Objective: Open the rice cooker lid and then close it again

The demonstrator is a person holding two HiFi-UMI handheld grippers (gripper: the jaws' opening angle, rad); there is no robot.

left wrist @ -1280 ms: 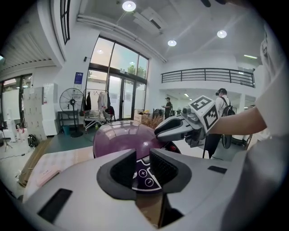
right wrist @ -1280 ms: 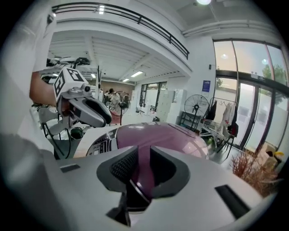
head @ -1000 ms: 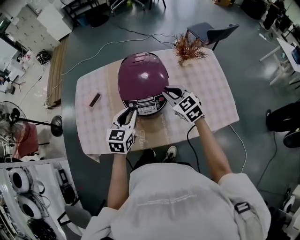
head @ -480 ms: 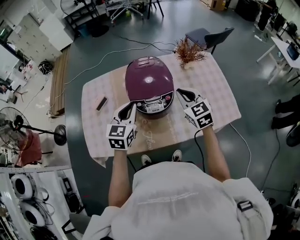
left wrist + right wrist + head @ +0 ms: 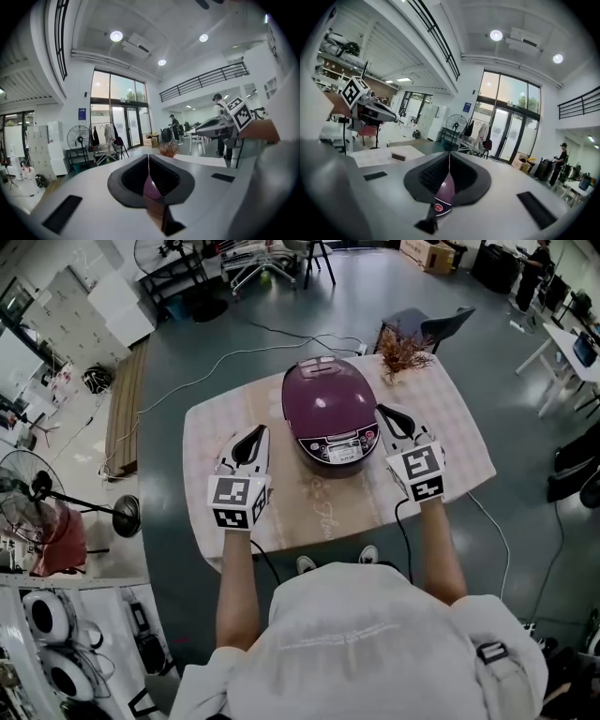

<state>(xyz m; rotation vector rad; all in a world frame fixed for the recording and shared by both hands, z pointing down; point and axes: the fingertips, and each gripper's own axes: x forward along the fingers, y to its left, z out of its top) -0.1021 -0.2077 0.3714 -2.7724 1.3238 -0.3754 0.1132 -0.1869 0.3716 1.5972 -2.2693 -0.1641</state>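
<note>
Both forearms reach forward from the person's body over the near edge of the table [image 5: 450,442], roughly parallel, one on each side of the rice cooker [image 5: 333,413]. The left gripper [image 5: 254,437] is held to the left of the rice cooker and well clear of it. Its jaws have just been closing and now meet along a thin seam with nothing between them. The right gripper [image 5: 387,414] shows close by the rice cooker's right flank in the head view, with no contact evident. Its jaws are likewise pressed together and empty. Both gripper views look out across the room rather than down, consistent with both tools pointing near level, away from the person. The rice cooker stands on the table between the two grippers, with its purple lid down and its control panel facing the person. Print on that panel is too small to read. A round red label on the cooker shows under the right jaws in the right gripper view, illegible. Cursive script on the tablecloth in front of the rice cooker cannot be read.
</note>
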